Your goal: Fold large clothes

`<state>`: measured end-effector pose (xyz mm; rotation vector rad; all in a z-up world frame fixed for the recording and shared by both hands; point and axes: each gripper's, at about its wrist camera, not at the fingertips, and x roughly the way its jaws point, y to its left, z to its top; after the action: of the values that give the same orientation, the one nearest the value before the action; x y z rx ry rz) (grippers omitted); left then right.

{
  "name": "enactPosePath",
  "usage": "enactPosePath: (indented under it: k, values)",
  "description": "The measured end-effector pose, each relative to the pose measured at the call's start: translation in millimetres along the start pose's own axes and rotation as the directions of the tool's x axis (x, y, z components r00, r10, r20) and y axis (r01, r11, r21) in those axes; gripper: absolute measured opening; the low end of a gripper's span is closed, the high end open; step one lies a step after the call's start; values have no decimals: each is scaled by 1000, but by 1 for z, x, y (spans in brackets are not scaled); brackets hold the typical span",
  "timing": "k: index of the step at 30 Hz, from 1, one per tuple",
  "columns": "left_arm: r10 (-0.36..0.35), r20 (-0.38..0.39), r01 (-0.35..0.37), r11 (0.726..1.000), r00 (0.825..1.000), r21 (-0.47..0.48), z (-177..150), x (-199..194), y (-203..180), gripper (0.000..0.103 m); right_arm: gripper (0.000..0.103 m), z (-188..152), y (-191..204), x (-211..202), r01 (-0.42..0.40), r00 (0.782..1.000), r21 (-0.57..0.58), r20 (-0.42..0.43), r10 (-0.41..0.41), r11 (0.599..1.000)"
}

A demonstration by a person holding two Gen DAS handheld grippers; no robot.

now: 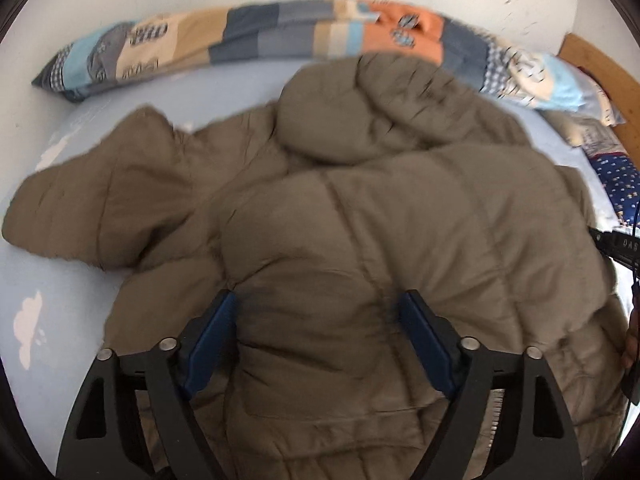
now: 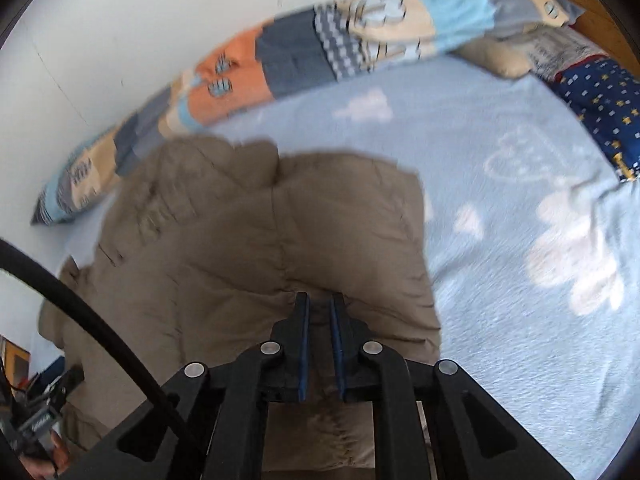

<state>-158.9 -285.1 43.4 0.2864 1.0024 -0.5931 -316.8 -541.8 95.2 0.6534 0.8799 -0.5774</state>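
Observation:
A large olive-brown puffer jacket (image 1: pixel 360 208) lies spread on the light blue bed sheet (image 1: pixel 60 288), hood toward the wall and one sleeve (image 1: pixel 92 196) stretched out to the left. My left gripper (image 1: pixel 316 300) is open just above the jacket's lower back, its blue pads wide apart. In the right wrist view the jacket (image 2: pixel 248 240) fills the lower left. My right gripper (image 2: pixel 319 300) is nearly shut, pinching a fold of the jacket's fabric between its blue pads. Both views are blurred by motion.
A long patchwork pillow (image 1: pixel 280 32) lies along the white wall, and shows in the right wrist view (image 2: pixel 300 48) too. A dark blue starred cushion (image 2: pixel 604 104) and a wooden headboard (image 1: pixel 596 60) are at the right. The cloud-print sheet (image 2: pixel 520 200) stretches to the right.

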Motion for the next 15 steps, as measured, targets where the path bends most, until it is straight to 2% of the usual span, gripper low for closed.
enactPosePath:
  k: [2, 5, 8, 10, 13, 15]
  values:
    - [-36, -28, 35, 999, 999, -34, 0, 6, 8, 89, 11, -4, 2, 19, 11, 999, -14, -49, -12, 1000]
    - [-23, -26, 23, 1000, 999, -3, 0, 6, 6, 89, 10, -7, -6, 28, 17, 998, -3, -61, -17, 1000]
    - [-16, -6, 16, 1000, 1000, -11, -1, -6, 7, 89, 10, -3, -5, 22, 44, 997, 16, -63, -43, 999]
    - [-13, 27, 14, 1000, 1000, -18, 2, -20, 8, 89, 11, 1, 6, 8, 68, 997, -14, -35, -69, 998]
    - [-3, 120, 3, 1000, 993, 0, 8, -47, 4, 89, 11, 3, 39, -23, 32, 999, -93, 43, -28, 995]
    - [-11, 141, 11, 1000, 990, 1, 8, -53, 4, 89, 11, 0, 64, -36, -42, 997, -142, 56, 51, 989]
